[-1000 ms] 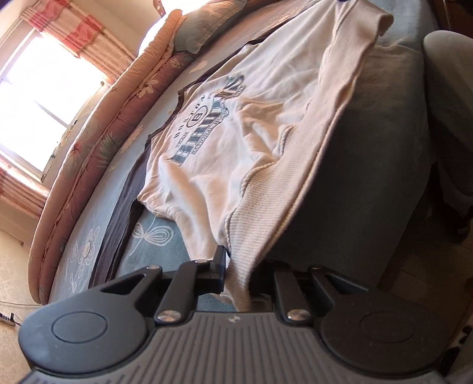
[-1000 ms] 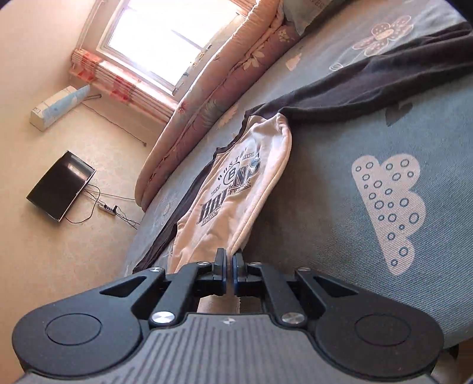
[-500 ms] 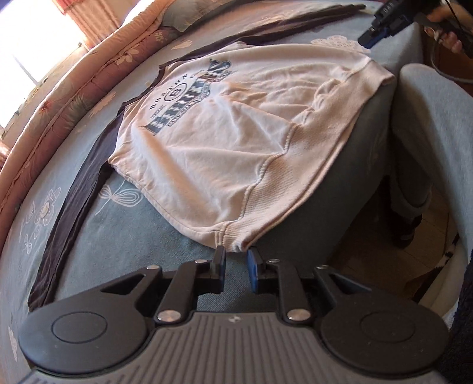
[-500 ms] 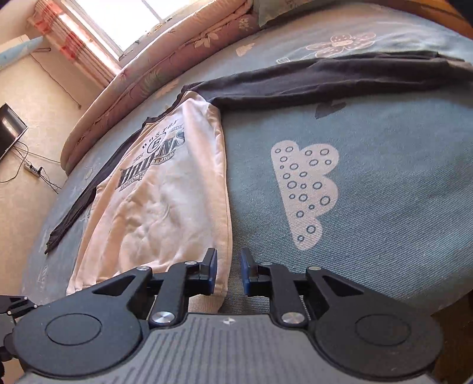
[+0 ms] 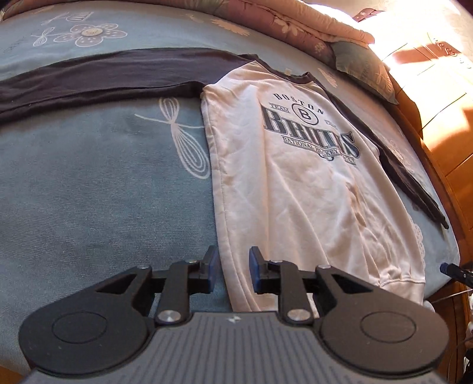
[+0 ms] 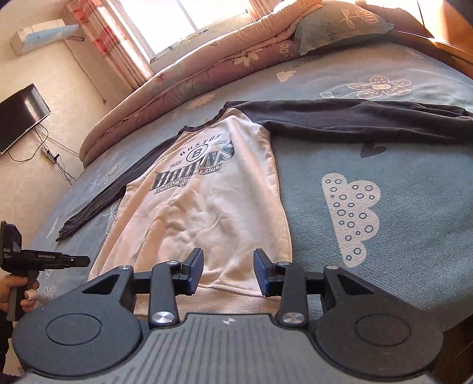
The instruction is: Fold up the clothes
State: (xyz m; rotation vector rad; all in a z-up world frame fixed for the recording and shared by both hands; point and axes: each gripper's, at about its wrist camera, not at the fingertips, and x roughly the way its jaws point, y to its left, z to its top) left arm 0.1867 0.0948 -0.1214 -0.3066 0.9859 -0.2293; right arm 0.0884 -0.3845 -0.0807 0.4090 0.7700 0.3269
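Observation:
A white sweatshirt [image 5: 295, 183] with a Boston Bruins print and dark sleeves lies flat, front up, on the blue-grey patterned bed [image 5: 88, 192]. One dark sleeve [image 5: 103, 76] stretches out to the left and the other [image 5: 414, 177] runs down the right side. My left gripper [image 5: 233, 265] hovers at the hem's left corner, its jaws opening; cloth shows in the gap but the pads do not press on it. In the right wrist view, my right gripper [image 6: 229, 271] is over the hem of the sweatshirt [image 6: 207, 212], its jaws opening wide and holding nothing.
A rolled floral quilt [image 6: 183, 76] and a pillow [image 6: 340, 26] line the bed's far side. A wooden headboard [image 5: 443, 118] bounds one end. A TV [image 6: 20, 115] and a power strip with cables sit by the wall. A hand holds the left gripper [image 6: 44, 260] at the bed's edge.
Both grippers were shut on the hem and have let it go. The sweatshirt now lies spread flat. The left gripper has rolled and swung round to face the bed; the right has drawn back.

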